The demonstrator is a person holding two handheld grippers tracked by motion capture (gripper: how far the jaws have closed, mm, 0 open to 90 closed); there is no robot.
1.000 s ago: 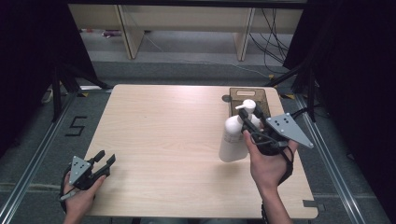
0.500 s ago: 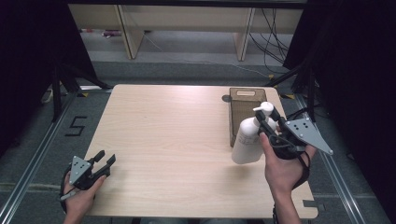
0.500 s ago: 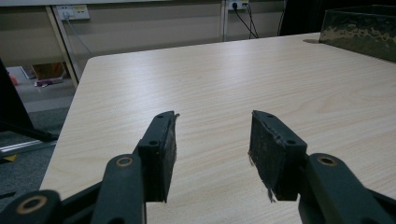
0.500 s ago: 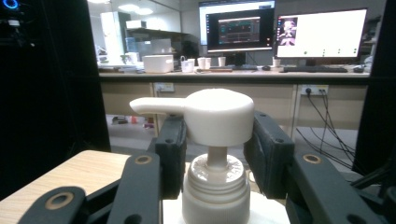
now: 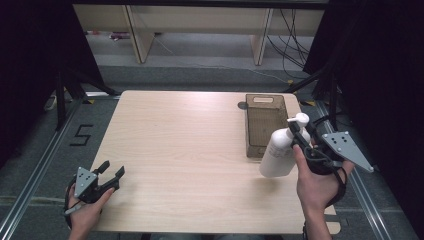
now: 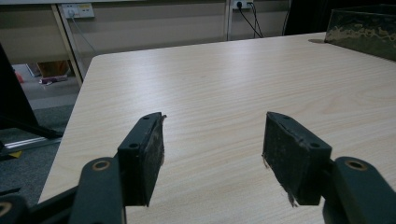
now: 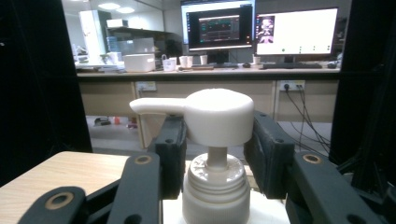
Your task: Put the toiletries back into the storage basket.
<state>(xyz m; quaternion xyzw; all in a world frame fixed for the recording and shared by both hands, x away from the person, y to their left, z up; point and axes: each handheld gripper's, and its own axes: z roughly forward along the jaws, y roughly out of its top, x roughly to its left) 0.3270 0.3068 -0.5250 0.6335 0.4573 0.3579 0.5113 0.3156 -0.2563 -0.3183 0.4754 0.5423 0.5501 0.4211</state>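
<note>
From the high view, the right gripper was clamped on the upper part of a white pump bottle, near its neck. The bottle was tilted, its base toward the middle of the wooden table and its pump head leaning toward the gripper, just in front of a brown mesh basket that stood at the table's right side. Whether the base touched the tabletop could not be told. The left gripper sat at the near left corner of the table, well apart from the bottle, in the person's left hand.

In the left gripper view, the two black jaws stood spread wide with only bare table between them; they had just been opening further. A corner of the basket showed at the upper right.

In the right gripper view, the right gripper pinched the pump bottle from both sides at its neck and cap, with the pump head and its spout pointing left above the pads. Monitors stood on a desk far behind.
</note>
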